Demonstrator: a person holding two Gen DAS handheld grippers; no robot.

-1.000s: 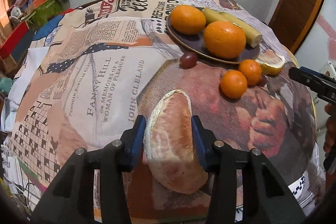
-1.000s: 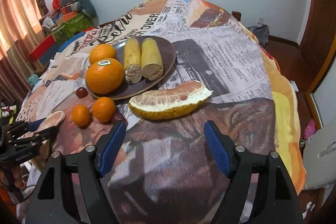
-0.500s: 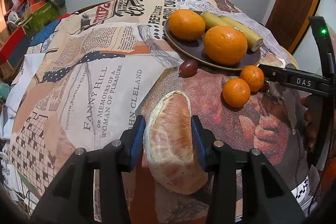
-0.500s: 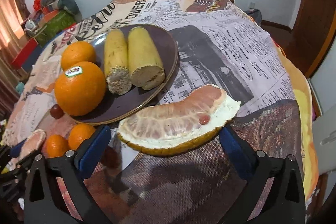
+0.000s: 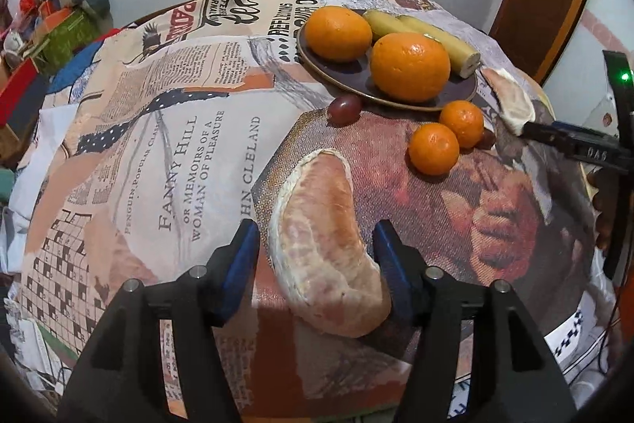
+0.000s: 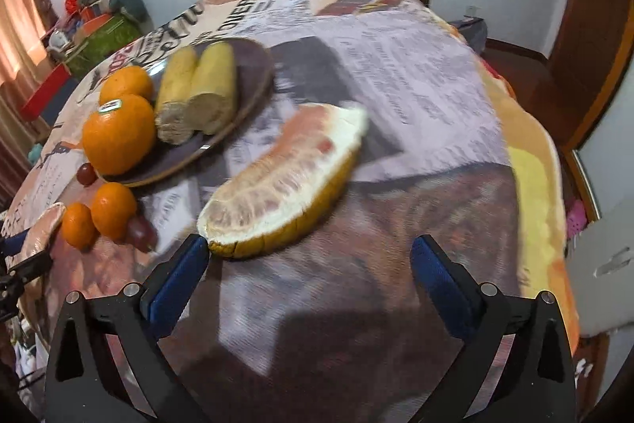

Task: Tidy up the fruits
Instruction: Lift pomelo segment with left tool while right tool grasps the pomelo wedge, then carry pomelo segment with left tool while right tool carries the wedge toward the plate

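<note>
Fingers of the left gripper point(image 5: 317, 252) stand spread, one on each side of a peeled pomelo wedge point(image 5: 325, 244); a gap shows on the left side, while the right pad sits at or very near the flesh. That wedge lies on the printed tablecloth point(image 5: 166, 153), at about 7 o'clock from the brown plate point(image 5: 337, 70).

Wide apart too are the fingers of the right gripper point(image 6: 309, 264), pinching nothing. Its left pad touches, or nearly touches, the near tip of a second pomelo wedge with yellow rind point(image 6: 285, 185), which lies on the cloth at about 4 o'clock from the plate in the right wrist view and looks blurred.

My reading of the risks:

- The right pad meets only the wedge's tip, so closing there would likely spin or shove it along the cloth, not grip it.
- Soft peeled flesh may tear or squash under a hard squeeze from the left jaws.
- Two small mandarins point(image 5: 447, 137) and a grape point(image 5: 342, 108) lie loose by the plate's near rim; a swept wedge could roll them off the edge.
- Two oranges point(image 5: 408, 66) and two banana pieces point(image 6: 198, 98) crowd the plate, leaving little room to set a wedge down.
</note>
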